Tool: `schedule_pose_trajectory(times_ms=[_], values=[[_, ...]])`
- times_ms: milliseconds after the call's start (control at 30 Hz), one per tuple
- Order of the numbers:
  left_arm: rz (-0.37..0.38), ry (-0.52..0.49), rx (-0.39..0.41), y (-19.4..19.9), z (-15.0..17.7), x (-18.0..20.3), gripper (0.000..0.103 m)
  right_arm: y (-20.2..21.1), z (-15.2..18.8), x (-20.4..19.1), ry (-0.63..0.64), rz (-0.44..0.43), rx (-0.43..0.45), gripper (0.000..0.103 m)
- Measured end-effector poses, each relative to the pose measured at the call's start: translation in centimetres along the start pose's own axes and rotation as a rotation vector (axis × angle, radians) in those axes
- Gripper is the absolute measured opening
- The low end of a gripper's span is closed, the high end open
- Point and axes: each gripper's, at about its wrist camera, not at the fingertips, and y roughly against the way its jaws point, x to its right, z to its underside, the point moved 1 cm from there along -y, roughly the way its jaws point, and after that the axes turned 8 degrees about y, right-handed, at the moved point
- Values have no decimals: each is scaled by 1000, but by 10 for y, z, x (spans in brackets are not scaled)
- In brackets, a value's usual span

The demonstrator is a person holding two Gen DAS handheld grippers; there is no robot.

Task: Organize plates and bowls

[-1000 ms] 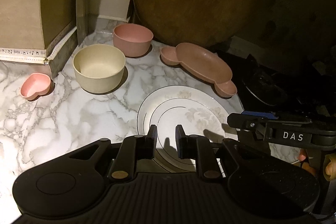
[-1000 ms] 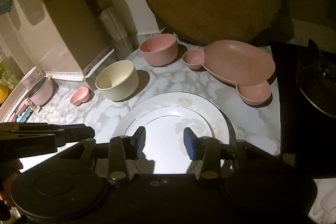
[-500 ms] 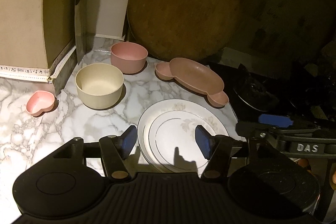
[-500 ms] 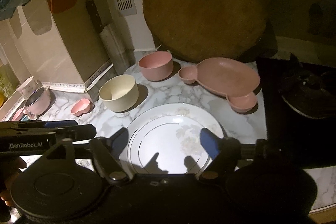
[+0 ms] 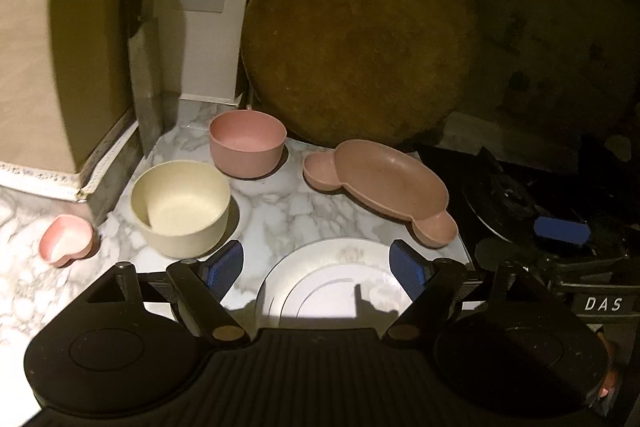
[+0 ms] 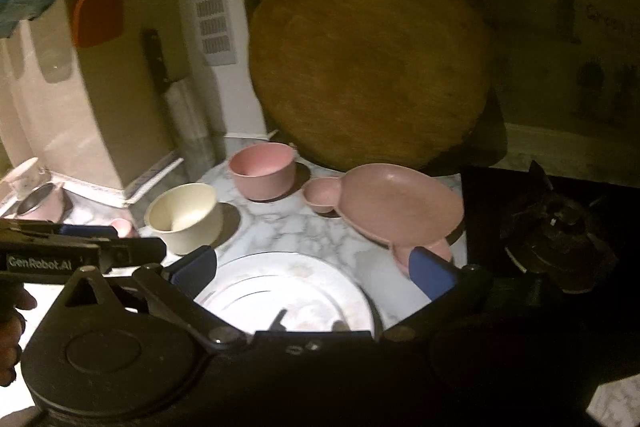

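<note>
A white plate [image 5: 320, 283] [image 6: 280, 287] lies flat on the marble counter [image 5: 280, 203], just ahead of both grippers. My left gripper [image 5: 318, 269] hovers above its near rim, jaws opening, nothing between them. My right gripper [image 6: 312, 267] hangs over the same plate, jaws opening wide and empty. Behind stand a cream bowl [image 5: 182, 207] [image 6: 184, 217], a pink bowl [image 5: 247, 147] [image 6: 264, 175], a pink three-part dish [image 5: 384, 183] [image 6: 392, 207] and a small pink heart-shaped dish [image 5: 66, 239].
A big round wooden board [image 5: 360, 39] [image 6: 368, 59] leans on the back wall. A black stove [image 6: 560, 223] borders the counter on the right. A knife [image 5: 138, 59] stands against the left cabinet. A pink cup [image 6: 40, 203] sits far left.
Both grippers went from nearly shut on the plate's near rim to wide open and lifted back a little. The plate stays flat on the counter.
</note>
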Motion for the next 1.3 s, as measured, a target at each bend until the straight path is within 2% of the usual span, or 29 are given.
schedule_pose_trajectory(times_ms=[333, 567, 700, 767, 1033, 1300], values=[[-26, -25, -6, -64, -24, 27, 80, -44, -5, 52, -60, 102, -92, 103], [-37, -30, -57, -113, -39, 41, 80, -73, -2, 88, -127, 127, -133, 100], [-41, -36, -88, -138, -45, 50, 80, -93, -6, 104, -143, 127, -150, 99], [-40, -29, -108, -150, -46, 52, 80, -105, -7, 111, -158, 122, -166, 94], [-53, 35, -203, -193, -45, 60, 80, -150, -29, 135, -151, 104, -216, 85], [-54, 104, -251, -214, -46, 63, 80, -206, -57, 157, -52, 70, -304, 77]])
